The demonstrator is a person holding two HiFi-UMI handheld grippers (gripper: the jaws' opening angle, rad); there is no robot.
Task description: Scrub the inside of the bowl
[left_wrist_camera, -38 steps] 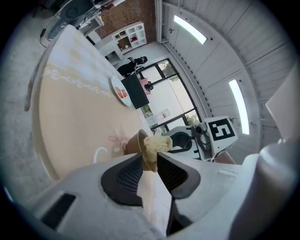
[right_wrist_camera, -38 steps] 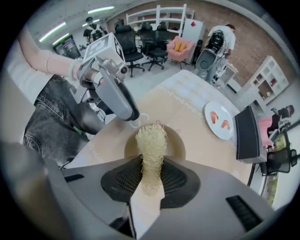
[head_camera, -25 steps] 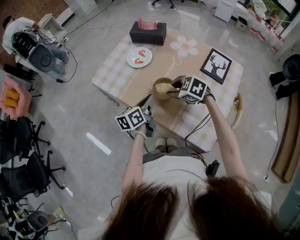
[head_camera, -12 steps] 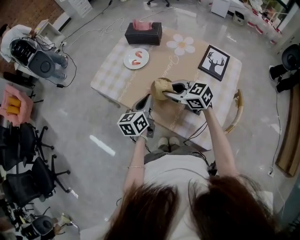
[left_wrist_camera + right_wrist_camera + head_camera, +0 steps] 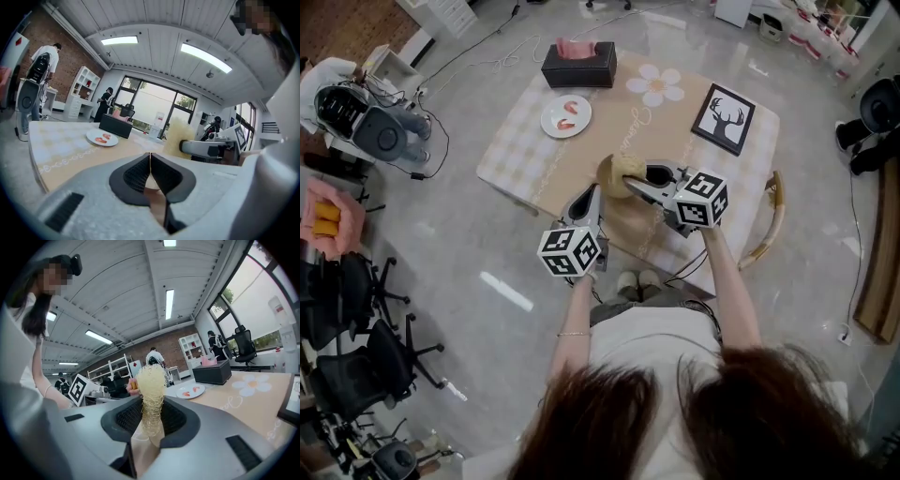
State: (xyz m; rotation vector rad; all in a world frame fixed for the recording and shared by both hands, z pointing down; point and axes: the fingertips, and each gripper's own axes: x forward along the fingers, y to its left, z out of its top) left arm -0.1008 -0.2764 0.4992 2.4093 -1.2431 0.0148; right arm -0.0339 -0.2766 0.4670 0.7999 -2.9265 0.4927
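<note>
Though the left claw [image 5: 150, 159], whose jaws have just been closing, is pinched together on nothing at the desk's [image 5: 534, 141] near edge, the bowl probably sits hidden beneath the scrubber [image 5: 617, 171] just beyond it. The right claw [image 5: 150, 420], clamped on that scrubber, points leftward and is nearer.

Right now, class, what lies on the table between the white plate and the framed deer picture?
No object, only tablecloth with its printed flower, between the plate and the deer picture. The head view shows it best.
</note>
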